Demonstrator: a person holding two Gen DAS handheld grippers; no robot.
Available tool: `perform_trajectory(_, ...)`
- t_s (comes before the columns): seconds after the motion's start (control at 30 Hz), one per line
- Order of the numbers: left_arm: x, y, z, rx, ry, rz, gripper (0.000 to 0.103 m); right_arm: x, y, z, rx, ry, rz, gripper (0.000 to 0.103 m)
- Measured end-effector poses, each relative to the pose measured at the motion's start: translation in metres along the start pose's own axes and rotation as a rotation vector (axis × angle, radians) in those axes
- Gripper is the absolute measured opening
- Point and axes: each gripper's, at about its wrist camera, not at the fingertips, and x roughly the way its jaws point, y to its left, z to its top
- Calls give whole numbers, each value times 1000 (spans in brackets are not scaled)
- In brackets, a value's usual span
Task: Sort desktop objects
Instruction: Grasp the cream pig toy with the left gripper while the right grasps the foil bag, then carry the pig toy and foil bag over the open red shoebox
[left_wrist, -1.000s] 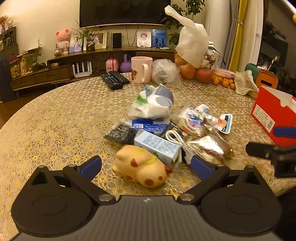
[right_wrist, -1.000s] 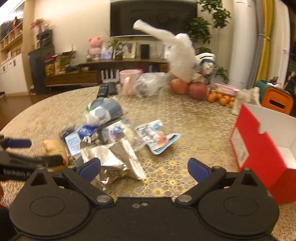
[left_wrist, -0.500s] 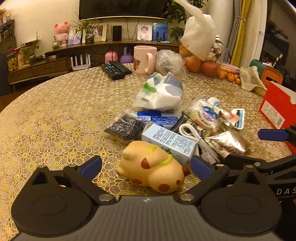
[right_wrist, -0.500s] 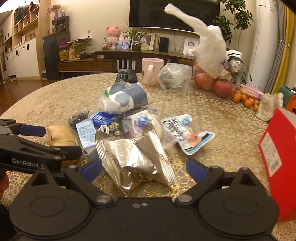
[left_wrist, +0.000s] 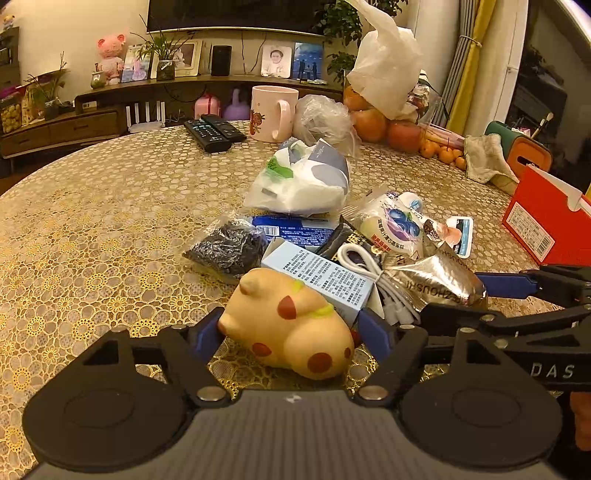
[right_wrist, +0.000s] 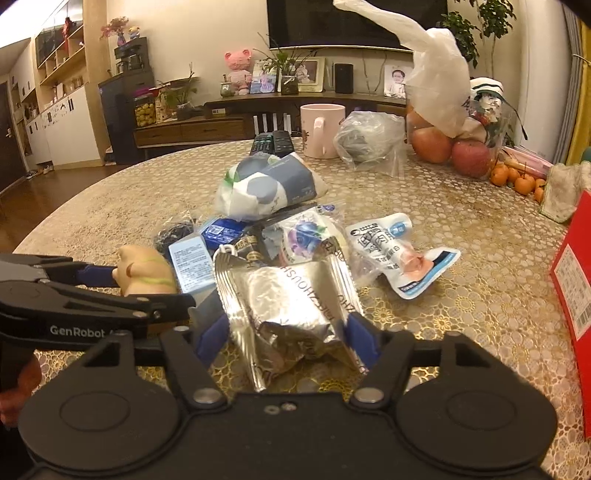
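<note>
the left tool (left_wrist: 291, 328) is closing around the cream rubber pig toy with red spots (left_wrist: 291, 325), its blue pads touching both ends, at 6 o'clock of the pile on the gold lace-patterned desk (left_wrist: 92, 221). the right tool (right_wrist: 286, 332) is closing on the crinkled silver foil pouch (right_wrist: 288, 299), pads at its sides. bare desk lies open toward 9 o'clock; the red cardboard box (left_wrist: 543, 225) bounds 3 o'clock. the left tool's arm reads "genrobot".
</note>
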Motion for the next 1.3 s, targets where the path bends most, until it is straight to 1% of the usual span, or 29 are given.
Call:
perform_trajectory(0.03,0,0,1,-3,0,-3,75,-2,-2,0,8,-4,5,65)
perform_trajectory(0.1,-2,-1,1,-8,0,3,73,-5,-2,0,12,-11,-9,49)
perform_trajectory(0.13,-2,-2,2,-7,1,5,72,-5,-3,0,8,-6,-15,49)
perform_trajectory(0.2,-5,-4,2,-6,-2,12,70,-6,-6,0,20,-1,-8,45)
perform_trajectory(0.33,-12,-8,4,-6,-12,14,69,-11,-8,1,28,6,-20,43)
perform_trajectory(0.5,-23,-17,8,7,-23,15,68,-23,-11,2,41,-8,-30,43)
perform_trajectory(0.73,-39,-41,13,42,-48,7,68,-49,-20,0,53,-30,-38,43)
perform_trajectory(0.93,-51,-69,20,81,-70,-14,68,-76,-33,-2,77,-51,-57,43)
perform_trajectory(1.3,-65,-134,33,143,-91,-71,68,-128,-68,-8,127,-93,-83,43)
